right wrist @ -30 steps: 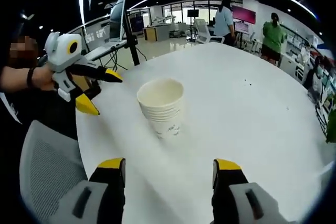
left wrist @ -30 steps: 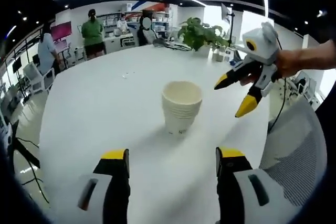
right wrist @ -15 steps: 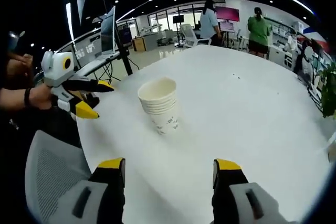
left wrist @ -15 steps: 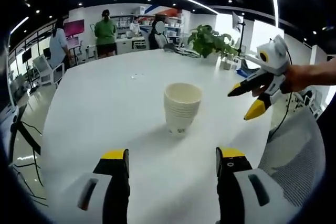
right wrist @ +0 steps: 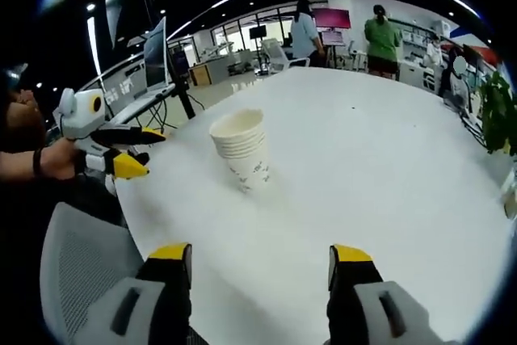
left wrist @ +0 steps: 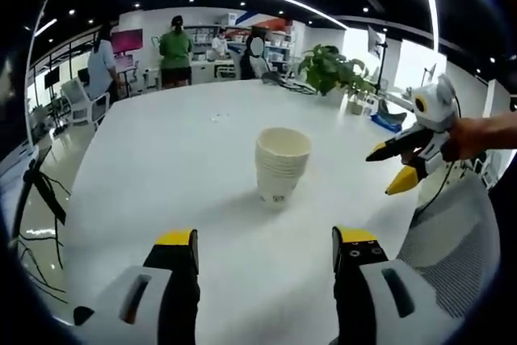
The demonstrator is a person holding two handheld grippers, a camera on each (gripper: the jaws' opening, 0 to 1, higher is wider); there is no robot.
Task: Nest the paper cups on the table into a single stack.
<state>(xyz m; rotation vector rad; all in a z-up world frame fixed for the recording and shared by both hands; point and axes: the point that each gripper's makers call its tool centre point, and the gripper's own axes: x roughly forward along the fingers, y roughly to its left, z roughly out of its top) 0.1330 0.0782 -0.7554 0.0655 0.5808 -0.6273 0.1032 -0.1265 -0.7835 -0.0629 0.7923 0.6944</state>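
Note:
A stack of several nested white paper cups (left wrist: pixel 282 165) stands upright on the white table (left wrist: pixel 161 167); the same cup stack (right wrist: pixel 242 150) appears in the right gripper view. My left gripper (left wrist: pixel 265 248) is open and empty, short of the stack. My right gripper (right wrist: pixel 262 264) is open and empty too, near the table edge. In the left gripper view the right gripper (left wrist: pixel 396 167), held by a hand, hangs open to the right of the stack. In the right gripper view the left gripper (right wrist: pixel 137 151) hangs open to the left of the stack.
A grey mesh chair (left wrist: pixel 456 240) sits at the table edge; the same chair (right wrist: pixel 81 272) shows at lower left. A potted plant (left wrist: pixel 327 70) and small items stand at the far edge. People (left wrist: pixel 176 52) stand by desks beyond. A monitor on a stand (right wrist: pixel 157 50) is nearby.
Both grippers have drawn back and apart from the cup stack, so it looks smaller and farther in both views. The stack itself has stayed put.

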